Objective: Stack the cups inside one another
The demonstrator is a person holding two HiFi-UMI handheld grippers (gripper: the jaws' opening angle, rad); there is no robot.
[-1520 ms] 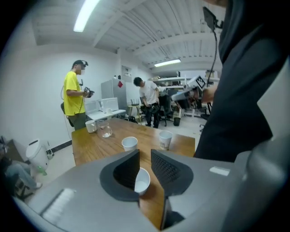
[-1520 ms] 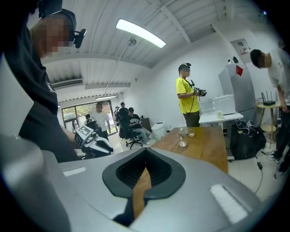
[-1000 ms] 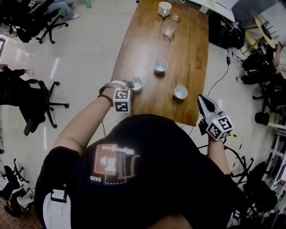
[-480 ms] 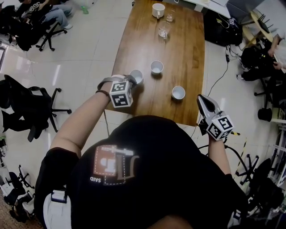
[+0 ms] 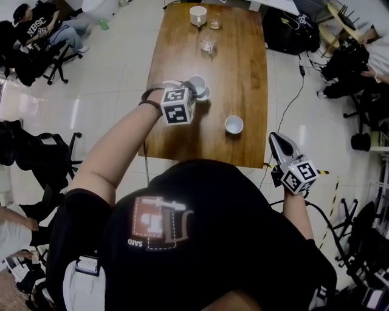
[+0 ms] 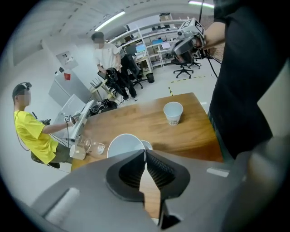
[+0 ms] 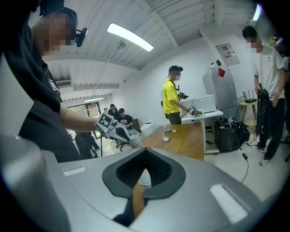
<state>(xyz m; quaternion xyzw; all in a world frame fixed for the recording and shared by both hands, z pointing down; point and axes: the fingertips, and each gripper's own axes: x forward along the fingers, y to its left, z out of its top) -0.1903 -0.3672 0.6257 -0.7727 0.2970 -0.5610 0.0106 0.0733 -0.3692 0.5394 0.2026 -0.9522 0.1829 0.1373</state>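
My left gripper [image 5: 192, 91] is shut on the rim of a white cup [image 5: 196, 84] and holds it off the wooden table [image 5: 243, 67]. In the left gripper view the cup's wall [image 6: 123, 146] is pinched between the pads. Just past and below the held cup, a second white cup [image 5: 206, 95] [image 6: 147, 145] stands on the table. Nearer the front, a third white cup [image 5: 234, 124] [image 6: 173, 112] stands alone. My right gripper [image 5: 279, 141] hangs shut and empty off the table's front right corner; it [image 7: 145, 154] points along the table.
At the table's far end stand a white mug [image 5: 197, 15] and two clear glasses [image 5: 207, 41]. Office chairs [image 5: 27, 152] and seated people are on the left. Cables and bags lie on the floor to the right. A person in yellow [image 7: 173, 97] stands beyond the far end.
My left gripper closed on the cup near the table's left edge, lifted it, and carried it farther along to the middle cup. The right gripper stayed about where it was.
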